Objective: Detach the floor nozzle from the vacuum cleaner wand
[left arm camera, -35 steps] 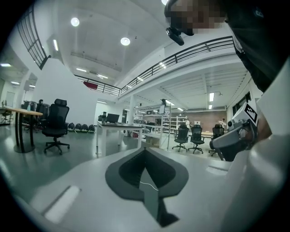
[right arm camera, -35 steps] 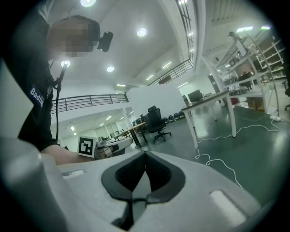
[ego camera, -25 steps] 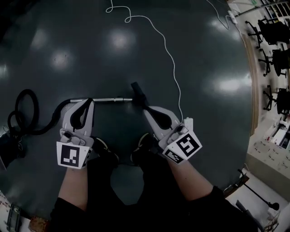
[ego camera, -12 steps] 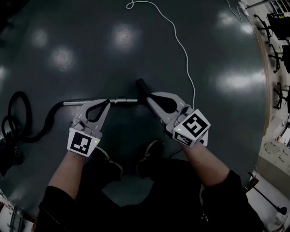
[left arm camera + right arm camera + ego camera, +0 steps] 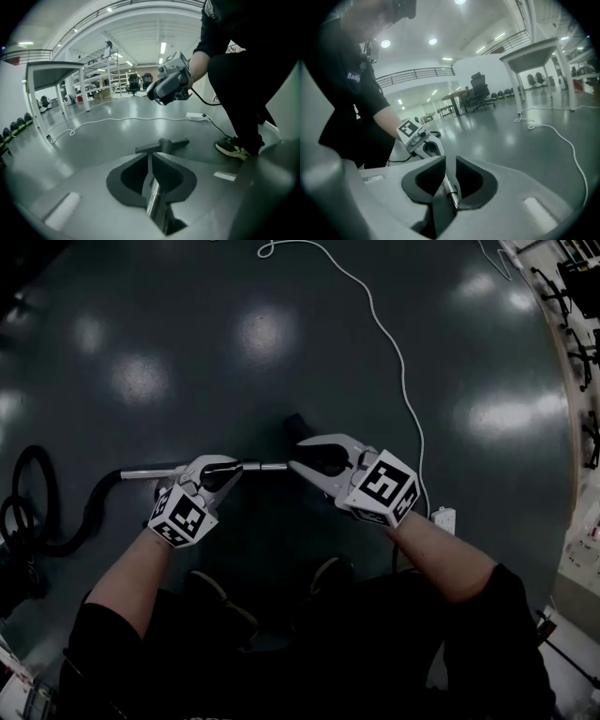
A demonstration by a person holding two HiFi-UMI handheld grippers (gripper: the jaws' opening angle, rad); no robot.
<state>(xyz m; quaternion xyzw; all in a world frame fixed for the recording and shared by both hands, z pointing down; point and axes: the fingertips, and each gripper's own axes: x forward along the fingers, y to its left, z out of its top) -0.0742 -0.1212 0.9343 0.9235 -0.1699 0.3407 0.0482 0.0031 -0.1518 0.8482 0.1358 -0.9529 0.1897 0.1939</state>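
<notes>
The wand (image 5: 267,466) looks stiff, slick metal; best held beside the nozzle (image 5: 298,425). Left gripper (image 5: 234,469) and right gripper (image 5: 296,463) straddle it, jaws opening.

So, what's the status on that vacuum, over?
At the wand: left gripper, right gripper, jaws opening, wand between each pair. The nozzle not yet off. White cable beyond it, not blocking.

Legible text: none complete. My shirt (image 5: 356,77) carries one line of white lettering on the chest; my arm cuts it off and it cannot be read whole. The left marker cube (image 5: 180,518) and the right marker cube (image 5: 382,488) each show black-and-white square code patterns.
</notes>
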